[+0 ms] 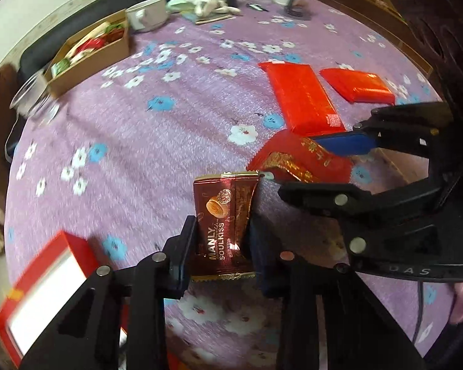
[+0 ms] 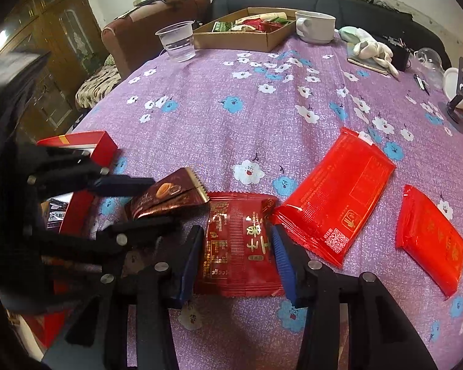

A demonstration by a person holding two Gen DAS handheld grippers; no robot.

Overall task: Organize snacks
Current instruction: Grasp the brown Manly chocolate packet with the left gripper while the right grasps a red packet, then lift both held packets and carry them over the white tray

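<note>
Left gripper (image 1: pixel 220 240) clamped narrow on a brown glossy foil snack packet (image 1: pixel 223 225), pads pressing both long sides so the wrapper buckles; packet lifted, serrated gold ends, biscuit print. Right gripper (image 2: pixel 236 252) set at medium width around a dark red crinkly snack packet (image 2: pixel 240 246) lying flat on the table near its front edge; blue ribbed pads sit at both its side edges, but whether they press I cannot tell. Table carries a purple textured cloth (image 2: pixel 262 117) with white and blue flowers. Two bright red shiny flat packs (image 2: pixel 336 197) (image 2: pixel 429 237) lie to the right of the dark red packet. Red rectangular box (image 2: pixel 86 151) at the left edge. At the far edge: an open cardboard tray (image 2: pixel 237 38) filled with snacks, a clear plastic cup (image 2: pixel 177 41) beside it, a white ceramic mug (image 2: pixel 314 26).
</note>
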